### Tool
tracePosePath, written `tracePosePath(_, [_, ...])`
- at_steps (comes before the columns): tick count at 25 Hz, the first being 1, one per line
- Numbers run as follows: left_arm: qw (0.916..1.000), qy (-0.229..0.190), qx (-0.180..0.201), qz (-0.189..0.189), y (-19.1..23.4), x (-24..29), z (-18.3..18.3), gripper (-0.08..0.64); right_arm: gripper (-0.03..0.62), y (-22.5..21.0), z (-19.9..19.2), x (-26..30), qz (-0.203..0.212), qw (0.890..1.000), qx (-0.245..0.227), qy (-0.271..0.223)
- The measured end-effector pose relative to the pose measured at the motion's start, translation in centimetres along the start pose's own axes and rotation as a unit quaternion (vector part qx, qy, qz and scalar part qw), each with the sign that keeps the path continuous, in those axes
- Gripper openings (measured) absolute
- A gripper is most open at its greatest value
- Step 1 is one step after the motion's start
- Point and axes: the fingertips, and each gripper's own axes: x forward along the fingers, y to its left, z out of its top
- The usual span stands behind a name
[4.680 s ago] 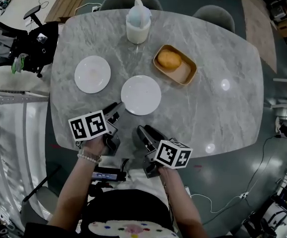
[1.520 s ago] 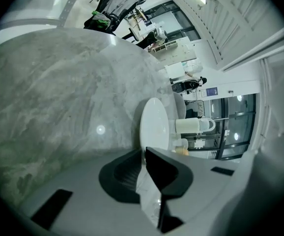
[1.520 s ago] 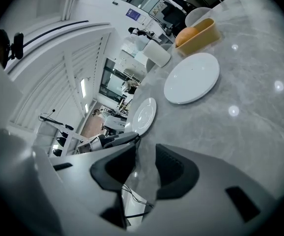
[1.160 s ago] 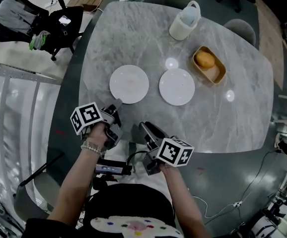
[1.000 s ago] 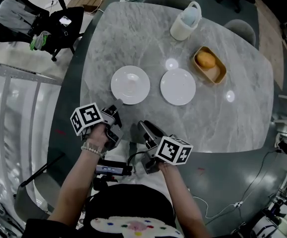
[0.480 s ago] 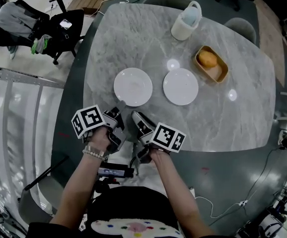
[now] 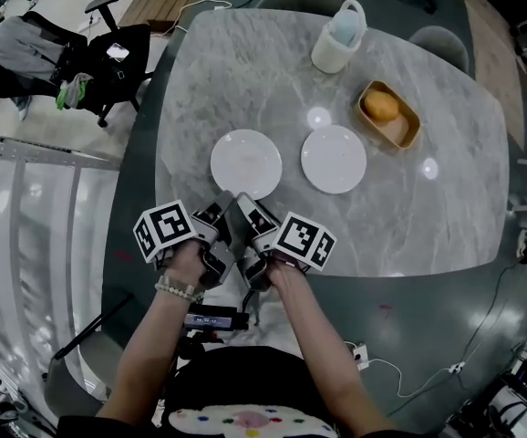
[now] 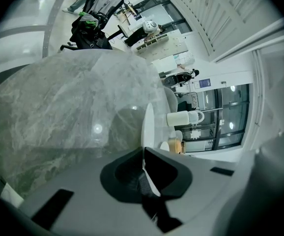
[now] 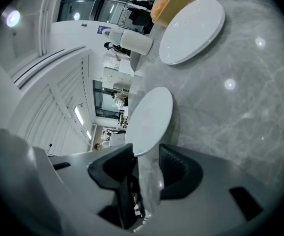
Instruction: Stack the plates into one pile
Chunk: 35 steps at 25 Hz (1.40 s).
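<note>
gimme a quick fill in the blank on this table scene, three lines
1. The left gripper is shut on the rim of a white ___.
2. Beside the held plate lies ___ other plate, not yet stacked.
3. The wooden tray holds a roll coloured ___.

Missing words: plate; one; orange

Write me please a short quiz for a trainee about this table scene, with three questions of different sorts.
1. How many white plates lie on the table?
2. True or false: the plates are already stacked.
3. What is the left gripper shut on? A. the jug B. the nearer plate C. the wooden tray

Key: 1. two; 2. false, they lie side by side, apart; 3. B
</note>
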Motion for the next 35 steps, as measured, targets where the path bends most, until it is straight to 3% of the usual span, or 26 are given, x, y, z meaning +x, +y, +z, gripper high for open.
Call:
tracePosePath(7, [1.0, 0.0, 0.006, 0.003, 0.1, 0.0, 0.0, 0.023, 0.12, -0.8, 0.6, 0.0, -0.034, 0.999, -0.007, -0.027])
tracePosePath(12, [0.9999, 0.004, 0.01, -0.004, -0.2, 0.0, 0.0, 0.025, 0.112, -0.5, 0.9, -0.2, -0.025, 0.999, -0.007, -0.037])
tracePosePath(25, [0.9991, 0.012, 0.032, -0.025, -1.6, 0.2, -0.1, 0.031, 0.098, 0.8, 2.0, -1.1, -0.029, 0.996, -0.057, -0.055])
tracePosePath(35, [0.9963, 0.042, 0.058, -0.046, -5.1, 3.3, -2.3, 0.032, 0.097, 0.8, 6.0, -4.3, -0.035, 0.992, -0.068, -0.098])
